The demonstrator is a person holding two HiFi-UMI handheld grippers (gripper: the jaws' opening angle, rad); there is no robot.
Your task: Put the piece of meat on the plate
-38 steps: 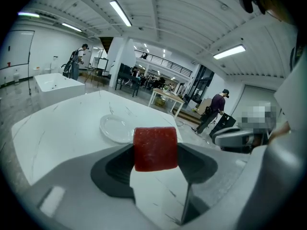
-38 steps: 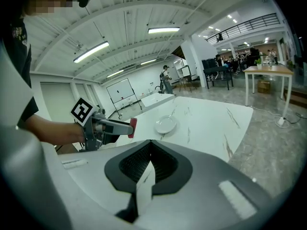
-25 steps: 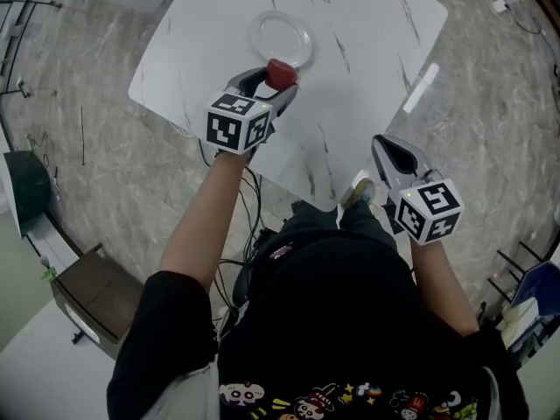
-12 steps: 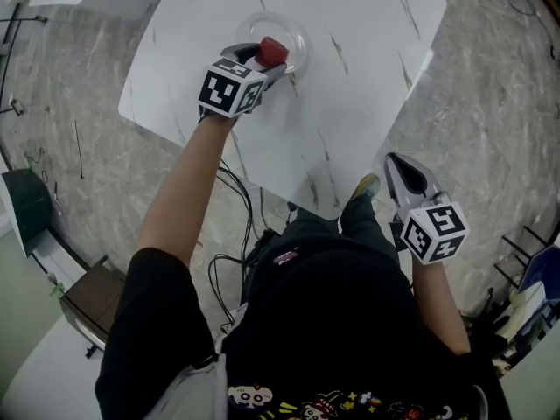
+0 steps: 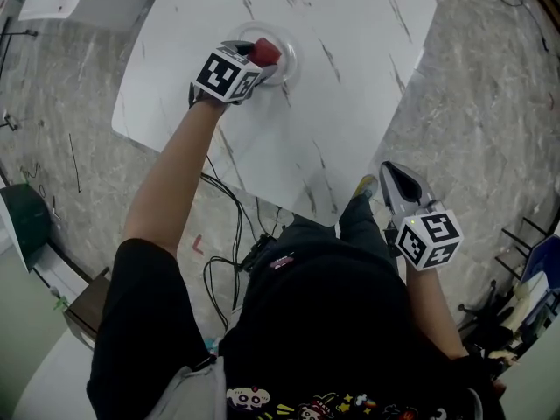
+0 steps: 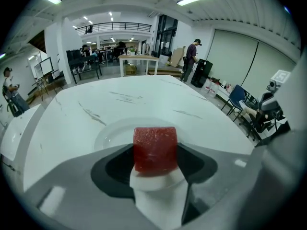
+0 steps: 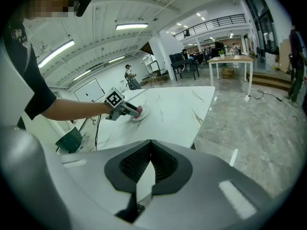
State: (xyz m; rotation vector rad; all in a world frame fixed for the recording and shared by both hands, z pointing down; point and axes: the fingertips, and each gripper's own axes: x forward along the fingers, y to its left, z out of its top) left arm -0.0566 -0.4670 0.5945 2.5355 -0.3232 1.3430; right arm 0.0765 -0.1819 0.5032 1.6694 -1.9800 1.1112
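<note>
The left gripper (image 5: 260, 62) has pushed forward across the counter (image 5: 350, 86) since a second ago, from just short of the plate (image 5: 290, 60) to right over it, carrying the meat (image 5: 268, 51) the whole way. Its own view shows the jaws clamped on that red cube from both sides, holding it square between them, with the clear round plate spread out just beyond and beneath. So the meat is over the plate, in the gripper's hold, and whether its underside touches the plate I can't tell from any of these angles. The plate sits toward the far side of the white, grey-veined counter, with nothing else near it. The person's left arm (image 5: 175, 191) is stretched well out to get there. The right gripper (image 5: 395, 180) has hardly shifted: it hangs back off the counter's near corner, close to the person's body and over the floor (image 5: 490, 103), well apart from the action. Its view shows the jaws closed together with nothing between them, and past them the left gripper's tip down at the plate.
</note>
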